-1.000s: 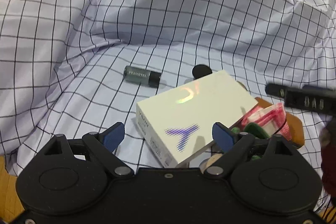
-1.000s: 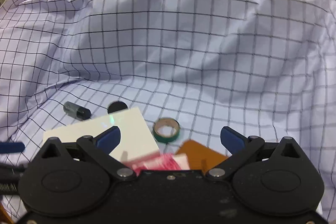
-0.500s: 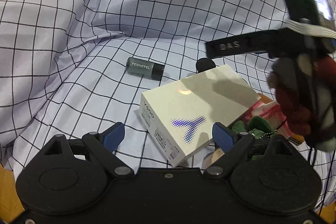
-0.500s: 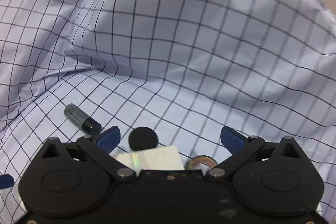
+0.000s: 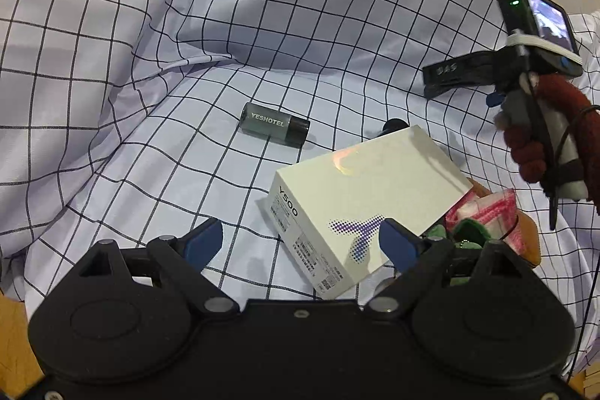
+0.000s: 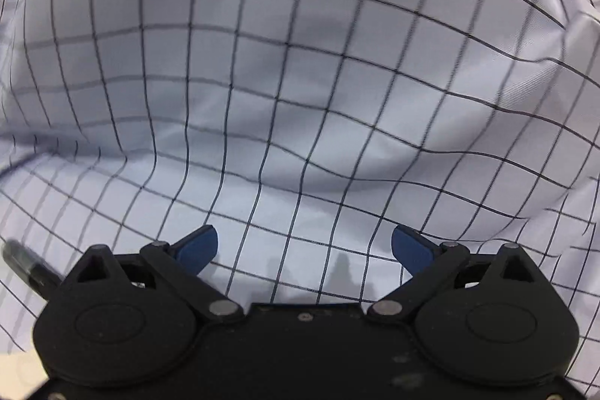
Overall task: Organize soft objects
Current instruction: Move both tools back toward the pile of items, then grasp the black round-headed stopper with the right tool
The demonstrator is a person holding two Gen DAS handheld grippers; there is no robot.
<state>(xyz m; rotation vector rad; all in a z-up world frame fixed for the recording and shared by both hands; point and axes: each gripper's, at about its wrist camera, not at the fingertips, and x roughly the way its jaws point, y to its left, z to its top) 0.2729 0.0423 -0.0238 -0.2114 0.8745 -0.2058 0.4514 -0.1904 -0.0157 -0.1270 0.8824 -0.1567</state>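
Note:
A white checked sheet (image 5: 262, 25) lies rumpled, with raised folds at the back. On it in the left wrist view are a white Y500 box (image 5: 360, 197), a grey YESHOTEL tube (image 5: 275, 124) and a pink-and-green pile (image 5: 483, 220) at the box's right. My left gripper (image 5: 300, 242) is open and empty, just in front of the box. My right gripper (image 6: 303, 246) is open and empty, close above the sheet's (image 6: 300, 81) raised fold. It also shows in the left wrist view (image 5: 487, 70), held up at the right.
A small black round lid (image 5: 392, 126) lies behind the box. A brown flat piece (image 5: 530, 242) lies under the pink pile. The grey tube's end (image 6: 22, 265) shows at the left edge of the right wrist view. Wood shows at the lower left corner (image 5: 11, 343).
The right gripper has moved forward and up over the items towards the sheet's back fold; the box and tape ring left its view. The left gripper has barely moved.

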